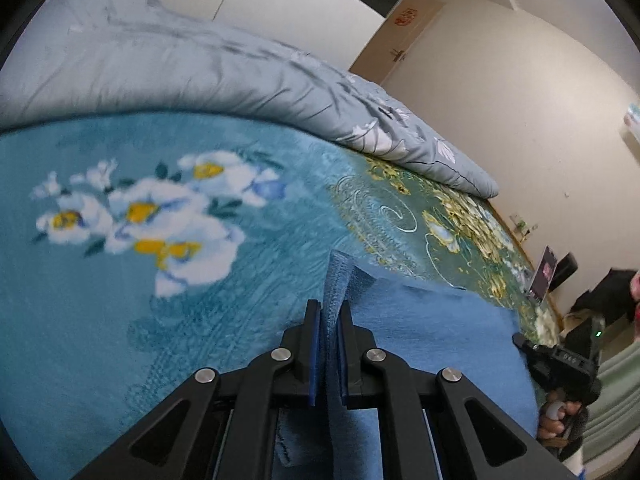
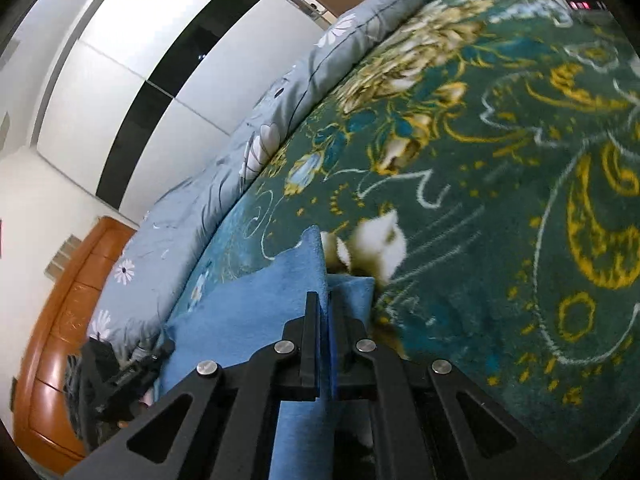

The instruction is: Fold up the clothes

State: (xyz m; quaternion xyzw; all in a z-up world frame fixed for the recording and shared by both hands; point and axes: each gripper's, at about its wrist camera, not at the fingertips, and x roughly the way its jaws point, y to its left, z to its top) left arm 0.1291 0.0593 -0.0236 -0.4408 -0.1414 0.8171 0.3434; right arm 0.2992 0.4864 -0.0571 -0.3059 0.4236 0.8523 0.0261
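A blue fleece garment [image 1: 432,332] lies on a teal floral blanket [image 1: 160,312] spread over a bed. My left gripper [image 1: 329,308] is shut on a ribbed edge of the garment, which stands up between the two pads. In the right wrist view the same blue garment [image 2: 248,312] hangs to the left, and my right gripper [image 2: 325,300] is shut on its other edge, with cloth pinched between the fingers. The right gripper's body and the hand that holds it show at the right edge of the left wrist view [image 1: 560,364]. The left gripper's body [image 2: 132,368] appears at the lower left of the right wrist view.
A rolled grey floral duvet [image 1: 224,68] runs along the far side of the bed. White walls and a wooden door [image 1: 400,28] stand behind. A wooden headboard [image 2: 60,320] curves at the left of the right wrist view. A dark green patterned stretch of blanket [image 2: 500,200] spreads to the right.
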